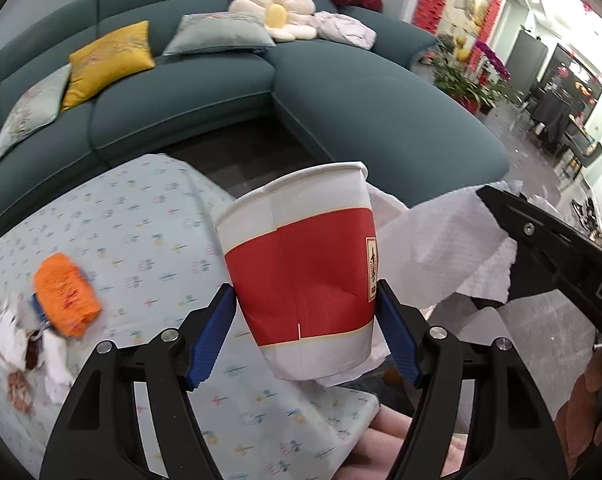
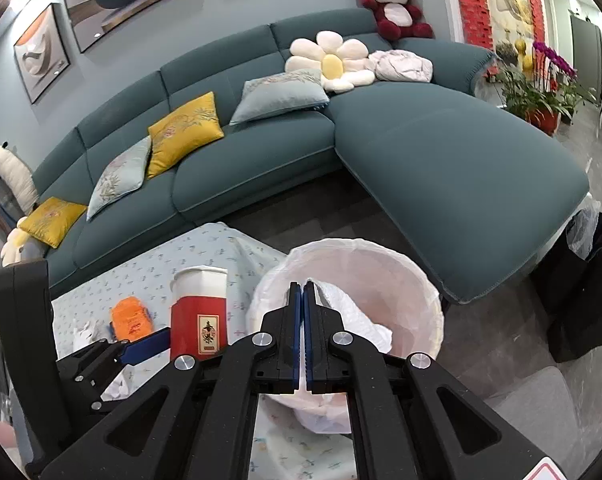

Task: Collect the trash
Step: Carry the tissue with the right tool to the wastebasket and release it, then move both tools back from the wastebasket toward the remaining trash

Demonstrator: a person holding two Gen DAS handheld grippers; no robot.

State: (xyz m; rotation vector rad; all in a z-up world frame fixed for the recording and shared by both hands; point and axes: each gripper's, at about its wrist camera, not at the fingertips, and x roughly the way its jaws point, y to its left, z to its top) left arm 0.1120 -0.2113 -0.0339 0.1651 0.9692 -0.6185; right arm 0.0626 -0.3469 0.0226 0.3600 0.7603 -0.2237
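Observation:
My left gripper (image 1: 305,290) is shut on a dented red and white paper cup (image 1: 301,264), its blue pads pressing both sides. The cup hangs tilted over the table's edge. In the right wrist view the cup (image 2: 199,312) shows at the left, with one blue finger (image 2: 145,346) beside it. My right gripper (image 2: 301,284) is shut on a white paper towel (image 2: 353,312), held over the white-lined bin (image 2: 381,252). The left wrist view shows that gripper (image 1: 489,196) with the towel (image 1: 441,248) hanging from it. An orange wrapper (image 1: 67,294) and crumpled white tissues (image 1: 29,340) lie on the table.
The table (image 1: 141,220) has a pale blue patterned cloth. A teal corner sofa (image 2: 441,160) with cushions runs behind, across a strip of dark floor. A black container with a clear bag (image 2: 581,288) stands right of the bin. A hand (image 1: 397,436) shows below my left gripper.

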